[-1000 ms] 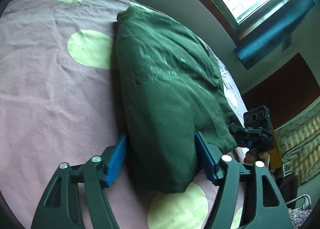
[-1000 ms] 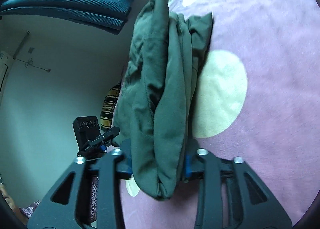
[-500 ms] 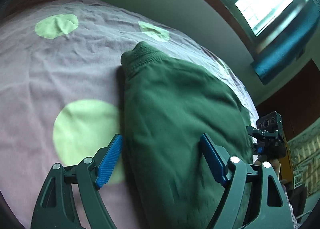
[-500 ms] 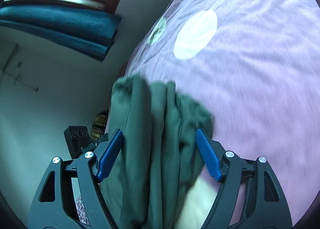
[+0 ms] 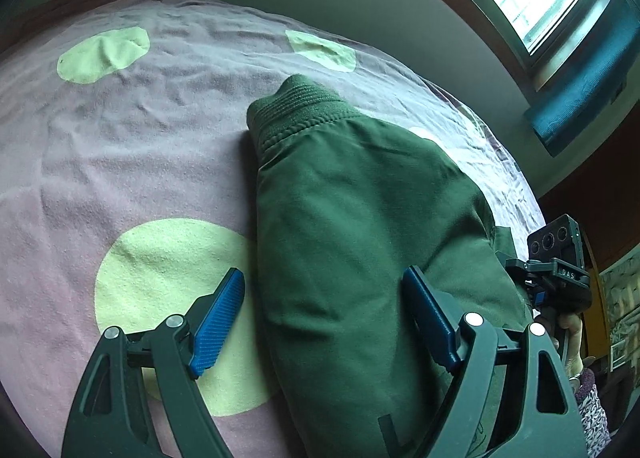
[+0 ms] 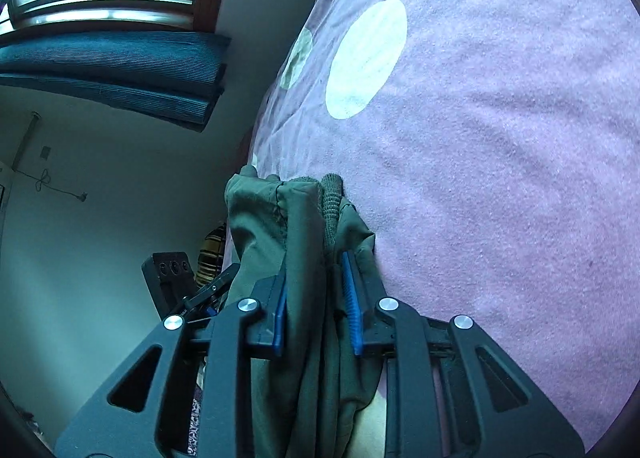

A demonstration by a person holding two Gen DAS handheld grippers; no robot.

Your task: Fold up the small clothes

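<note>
Folded green sweatshirt [image 5: 360, 226], ribbed hem pointed away along the bed [image 5: 120, 162], is straddled by spread left tongs [image 5: 324, 306]; right tongs [image 6: 316, 298] are closing on its edge.

Left wrist: tilted steeply down, close over the green garment [image 5: 360, 226] and dotted bedspread [image 5: 120, 162];
Right wrist: aimed shallowly along the bedspread [image 6: 500, 178];
Shared: garment [image 6: 304, 258], bedspread, window at frame top.

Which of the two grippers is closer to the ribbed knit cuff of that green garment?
Right. The right gripper is closing on the green garment's bunched edge, just short of the ribbed cuff. The left gripper straddles the garment with pads apart, well back from that cuff.
</note>
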